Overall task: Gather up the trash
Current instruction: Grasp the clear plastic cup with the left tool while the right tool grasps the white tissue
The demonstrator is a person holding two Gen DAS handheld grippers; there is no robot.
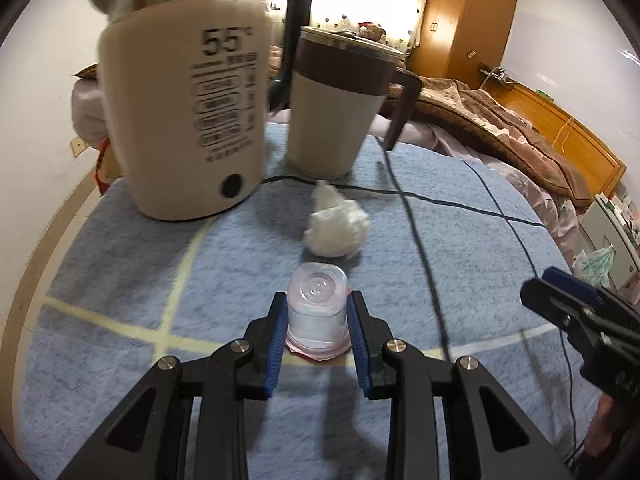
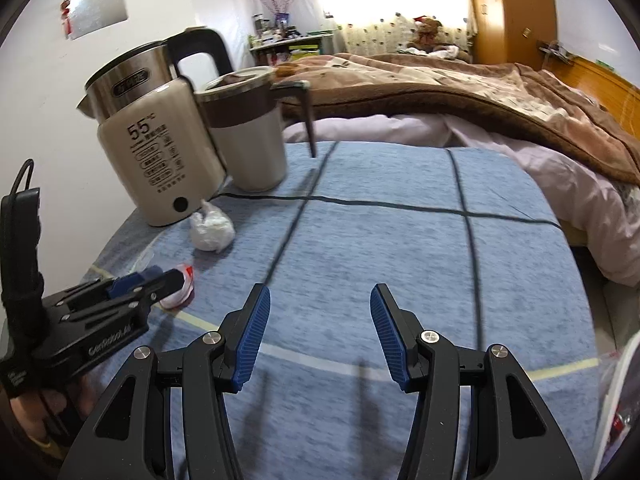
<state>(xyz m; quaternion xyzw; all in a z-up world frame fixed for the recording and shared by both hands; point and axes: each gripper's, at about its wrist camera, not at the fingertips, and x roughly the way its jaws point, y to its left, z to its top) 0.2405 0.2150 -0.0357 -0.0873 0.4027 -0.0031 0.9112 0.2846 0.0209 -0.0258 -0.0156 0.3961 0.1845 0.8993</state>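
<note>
On the blue checked cloth, the left gripper [image 1: 318, 334] had clamped an upturned clear plastic cup [image 1: 317, 308].

Left wrist view: both blue pads [image 1: 278, 340] pressed the cup's sides, its pink-edged rim down on the cloth [image 1: 120, 280] near the front edge. It looked like the grasp step of collecting trash, and the next move would call for a straight lift without crushing the thin wall. A crumpled white tissue [image 1: 336, 228] waited just beyond, short of the kettle [image 1: 184, 108] and mug [image 1: 336, 108] at the far edge, a black cable [image 1: 420, 220] running past.
Right wrist view: the right gripper [image 2: 320, 334] hung spread and empty over bare cloth mid-surface, the left gripper at its left. Behind lay a bed with a brown blanket [image 2: 460, 92], a wooden wardrobe [image 2: 508, 8] and a bright curtain [image 2: 392, 8].
</note>
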